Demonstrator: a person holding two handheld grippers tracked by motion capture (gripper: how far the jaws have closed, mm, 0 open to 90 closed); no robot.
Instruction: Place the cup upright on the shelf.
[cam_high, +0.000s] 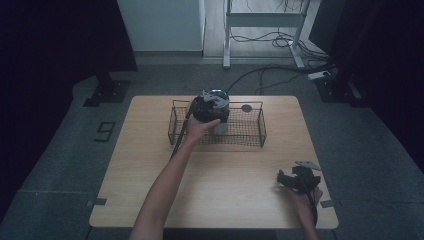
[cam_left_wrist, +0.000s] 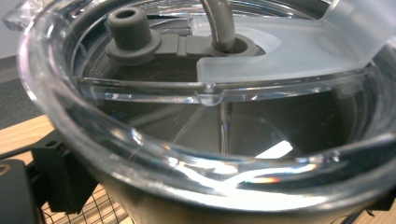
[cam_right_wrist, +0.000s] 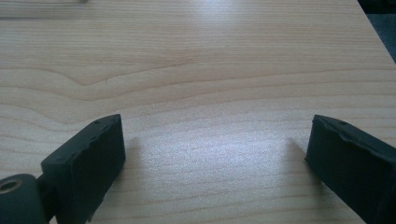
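Observation:
A steel tumbler (cam_high: 220, 126) with a clear lid (cam_left_wrist: 205, 93), a grey stopper (cam_left_wrist: 133, 32) and a straw (cam_left_wrist: 222, 23) is held over the left part of a black wire basket (cam_high: 252, 142) at the table's far side. My left gripper (cam_high: 210, 107) is shut on the tumbler; its black jaws press the tumbler's sides just under the lid rim in the left gripper view. My right gripper (cam_high: 287, 179) rests low over the bare wood near the front right corner, open, with nothing between its fingers (cam_right_wrist: 88, 163).
A small dark round disc (cam_high: 246, 107) lies at the basket's back right. The wooden table (cam_high: 150, 165) has a free middle and left side. Beyond it are a desk frame (cam_high: 260, 20), floor cables (cam_high: 270, 75) and dark curtains.

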